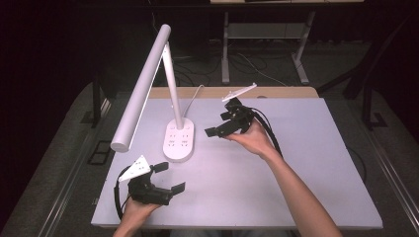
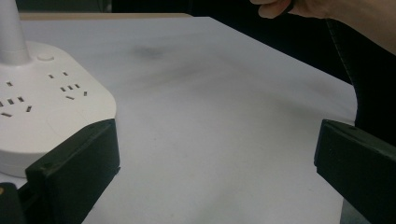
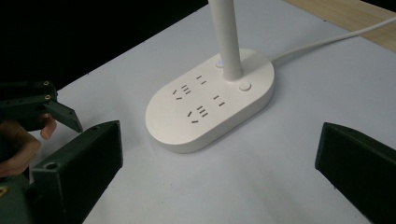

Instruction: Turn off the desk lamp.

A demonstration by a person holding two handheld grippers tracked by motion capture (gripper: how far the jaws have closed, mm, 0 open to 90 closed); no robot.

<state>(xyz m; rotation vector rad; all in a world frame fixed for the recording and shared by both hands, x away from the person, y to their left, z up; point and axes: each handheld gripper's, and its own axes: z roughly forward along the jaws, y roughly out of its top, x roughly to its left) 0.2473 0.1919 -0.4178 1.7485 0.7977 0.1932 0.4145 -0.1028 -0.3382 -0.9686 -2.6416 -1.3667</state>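
The white desk lamp is seen standing at the far left of the counter, between both tongs. The left tongs, spread and empty, are held near of its base; the right tongs, likewise spread, are held just right of it.

- The left gripper has a chunky black body, two flat black jaws and a grey three-cornered plate on top.
- A black cable loops off its rear.
- The right gripper is black too, with a pale plate and a ribbed black cable.
- In the right gripper view, a jaw block has a round screw hole in its top.
- Both forearms are bare, with no sleeves.
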